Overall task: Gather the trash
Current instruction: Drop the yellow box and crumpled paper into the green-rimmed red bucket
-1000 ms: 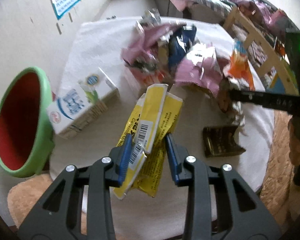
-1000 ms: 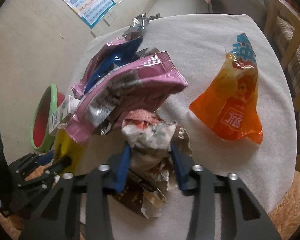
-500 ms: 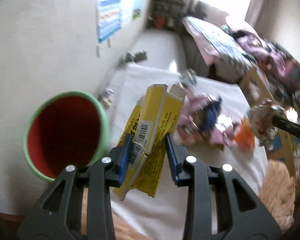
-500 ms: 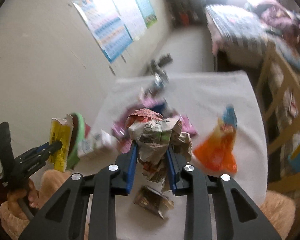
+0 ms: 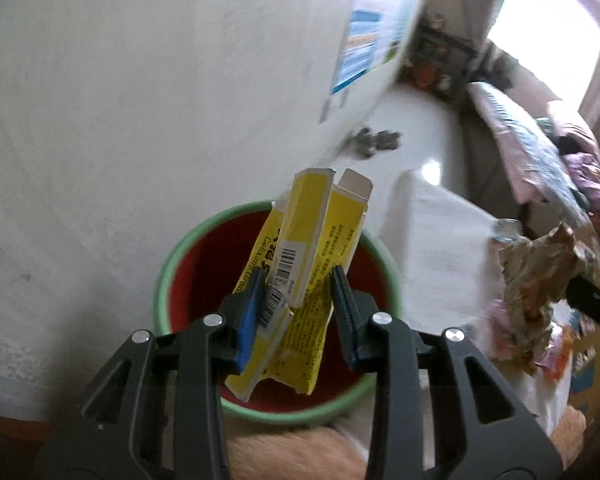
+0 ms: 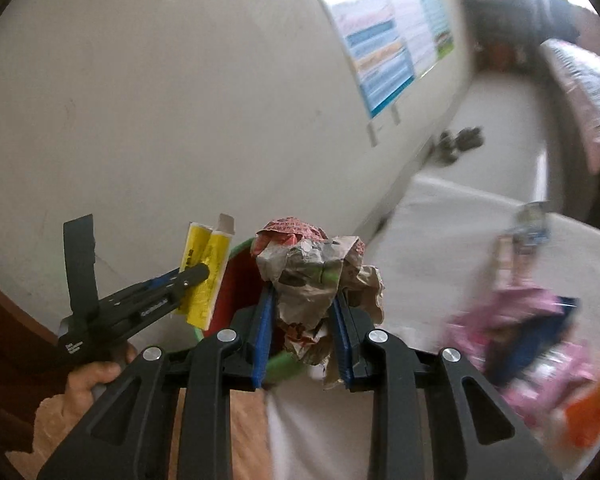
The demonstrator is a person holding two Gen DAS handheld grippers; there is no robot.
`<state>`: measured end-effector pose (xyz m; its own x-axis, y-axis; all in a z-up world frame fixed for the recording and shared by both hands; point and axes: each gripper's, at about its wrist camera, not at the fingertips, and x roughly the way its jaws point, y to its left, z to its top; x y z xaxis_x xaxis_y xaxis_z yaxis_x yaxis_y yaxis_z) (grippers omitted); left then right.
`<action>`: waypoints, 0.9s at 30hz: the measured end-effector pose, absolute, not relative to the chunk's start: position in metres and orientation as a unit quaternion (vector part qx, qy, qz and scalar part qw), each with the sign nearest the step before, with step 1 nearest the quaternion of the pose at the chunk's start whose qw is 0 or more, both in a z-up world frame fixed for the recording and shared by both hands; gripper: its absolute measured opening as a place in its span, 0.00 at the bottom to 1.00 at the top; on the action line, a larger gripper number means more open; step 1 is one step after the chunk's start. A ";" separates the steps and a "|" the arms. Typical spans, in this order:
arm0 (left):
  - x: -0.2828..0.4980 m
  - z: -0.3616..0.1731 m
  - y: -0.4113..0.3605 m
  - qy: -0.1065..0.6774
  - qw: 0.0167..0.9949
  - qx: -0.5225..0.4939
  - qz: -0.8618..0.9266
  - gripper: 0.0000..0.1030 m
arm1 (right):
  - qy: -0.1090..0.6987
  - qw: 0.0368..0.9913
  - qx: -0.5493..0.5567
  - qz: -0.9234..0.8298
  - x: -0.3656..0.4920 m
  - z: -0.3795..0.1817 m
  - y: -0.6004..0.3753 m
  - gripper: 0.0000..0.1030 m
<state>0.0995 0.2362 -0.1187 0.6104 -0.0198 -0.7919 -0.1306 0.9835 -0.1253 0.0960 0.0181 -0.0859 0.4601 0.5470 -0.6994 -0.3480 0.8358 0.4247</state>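
My left gripper (image 5: 298,312) is shut on flattened yellow cardboard boxes (image 5: 312,256) and holds them directly above the open bin (image 5: 180,256), green outside and red inside, by the wall. My right gripper (image 6: 302,340) is shut on a crumpled paper wrapper (image 6: 312,276) and holds it in the air next to the bin (image 6: 236,280), which sits behind it. The right wrist view shows the left gripper (image 6: 188,280) with the yellow boxes (image 6: 206,272) at the left. The crumpled wrapper shows at the right of the left wrist view (image 5: 540,272).
A table with a white cloth (image 6: 460,240) stands right of the bin, with pink and blue wrappers (image 6: 532,328) and an orange bag (image 6: 596,408) on it. A wall with posters (image 6: 384,48) is on the left. A bed (image 5: 540,140) lies farther back.
Both grippers have lifted their loads off the table and swung left. The yellow boxes are now over the bin's mouth, and the crumpled wrapper has come close to the bin.
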 end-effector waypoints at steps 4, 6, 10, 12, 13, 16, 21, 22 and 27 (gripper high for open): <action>0.113 -0.140 0.254 0.464 0.881 -0.083 0.045 0.32 | 0.475 0.825 0.123 0.279 0.122 -0.108 0.055 0.27; 0.116 -0.146 0.258 0.470 0.878 -0.081 0.048 0.32 | 0.476 0.824 0.125 0.280 0.125 -0.112 0.067 0.32; 0.120 -0.157 0.258 0.478 0.873 -0.080 0.054 0.34 | 0.472 0.825 0.136 0.279 0.127 -0.115 0.074 0.67; 0.119 -0.161 0.259 0.480 0.872 -0.076 0.055 0.35 | 0.468 0.829 0.138 0.275 0.123 -0.112 0.073 0.70; 0.119 -0.163 0.257 0.482 0.872 -0.072 0.055 0.39 | 0.468 0.829 0.139 0.272 0.122 -0.111 0.072 0.71; 0.120 -0.164 0.257 0.480 0.873 -0.059 0.063 0.67 | 0.467 0.830 0.144 0.269 0.111 -0.105 0.063 0.74; 0.116 -0.160 0.244 0.476 0.876 -0.041 0.063 0.70 | 0.447 0.845 0.128 0.264 0.084 -0.088 0.043 0.76; 0.115 -0.159 0.241 0.475 0.877 -0.038 0.062 0.70 | 0.443 0.848 0.125 0.262 0.079 -0.085 0.036 0.76; 0.109 -0.146 0.213 0.462 0.886 -0.025 0.035 0.72 | 0.418 0.870 0.114 0.236 0.056 -0.077 -0.004 0.77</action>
<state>0.1089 0.2129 -0.1456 0.5712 0.0381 -0.8200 -0.0843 0.9964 -0.0124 0.0563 -0.0042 -0.0768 0.5385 0.5063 -0.6735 -0.3155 0.8623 0.3960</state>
